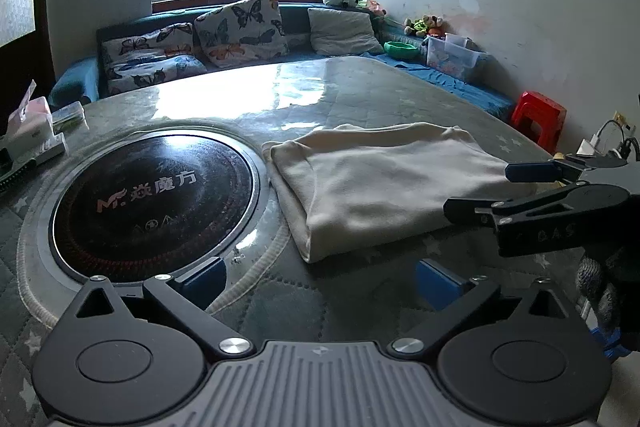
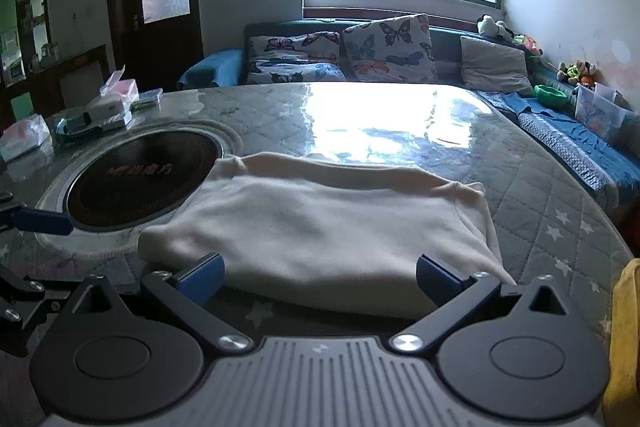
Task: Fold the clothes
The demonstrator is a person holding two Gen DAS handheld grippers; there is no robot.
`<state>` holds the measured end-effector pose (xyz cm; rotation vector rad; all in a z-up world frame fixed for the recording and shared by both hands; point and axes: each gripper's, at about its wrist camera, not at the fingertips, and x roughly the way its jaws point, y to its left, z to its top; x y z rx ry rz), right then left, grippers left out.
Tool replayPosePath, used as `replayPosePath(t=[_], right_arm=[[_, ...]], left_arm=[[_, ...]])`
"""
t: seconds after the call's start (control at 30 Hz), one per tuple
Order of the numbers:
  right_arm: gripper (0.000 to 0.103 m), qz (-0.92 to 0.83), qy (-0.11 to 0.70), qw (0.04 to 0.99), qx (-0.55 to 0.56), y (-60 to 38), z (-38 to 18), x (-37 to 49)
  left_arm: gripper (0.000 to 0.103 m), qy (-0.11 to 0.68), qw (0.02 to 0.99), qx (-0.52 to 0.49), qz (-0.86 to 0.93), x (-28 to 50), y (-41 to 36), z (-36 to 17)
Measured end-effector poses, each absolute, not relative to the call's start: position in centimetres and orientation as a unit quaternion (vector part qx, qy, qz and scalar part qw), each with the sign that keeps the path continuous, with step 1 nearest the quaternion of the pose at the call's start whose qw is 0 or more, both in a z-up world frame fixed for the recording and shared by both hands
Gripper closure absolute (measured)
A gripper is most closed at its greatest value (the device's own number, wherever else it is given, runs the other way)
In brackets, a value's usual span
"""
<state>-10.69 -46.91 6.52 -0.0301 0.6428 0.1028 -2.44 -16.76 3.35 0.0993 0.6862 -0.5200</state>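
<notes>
A cream garment (image 1: 380,183) lies folded into a flat rectangle on the quilt-patterned table, right of the round hob. In the right wrist view the garment (image 2: 332,223) fills the middle. My left gripper (image 1: 320,279) is open and empty, hovering just short of the garment's near-left corner. My right gripper (image 2: 318,277) is open and empty at the garment's near edge, with its fingers spread along that edge. The right gripper also shows in the left wrist view (image 1: 504,187) at the garment's right side. One blue fingertip (image 2: 44,221) of the left gripper shows at the far left.
A round black induction hob (image 1: 154,199) is set into the table (image 1: 360,91) left of the garment. Boxes and bags (image 2: 108,107) sit at the table's far left. A sofa with butterfly cushions (image 1: 240,31) stands behind. A red stool (image 1: 540,115) stands at the right.
</notes>
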Motion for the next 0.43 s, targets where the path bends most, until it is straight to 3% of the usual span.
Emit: replayPosePath(t=[0.43], right_arm=[[0.000, 0.023, 0.323, 0.946, -0.005, -46.8, 5.6, -12.7]], left_arm=[[0.000, 0.328, 0.913, 0.050, -0.239, -3.8, -16.1, 2.8]])
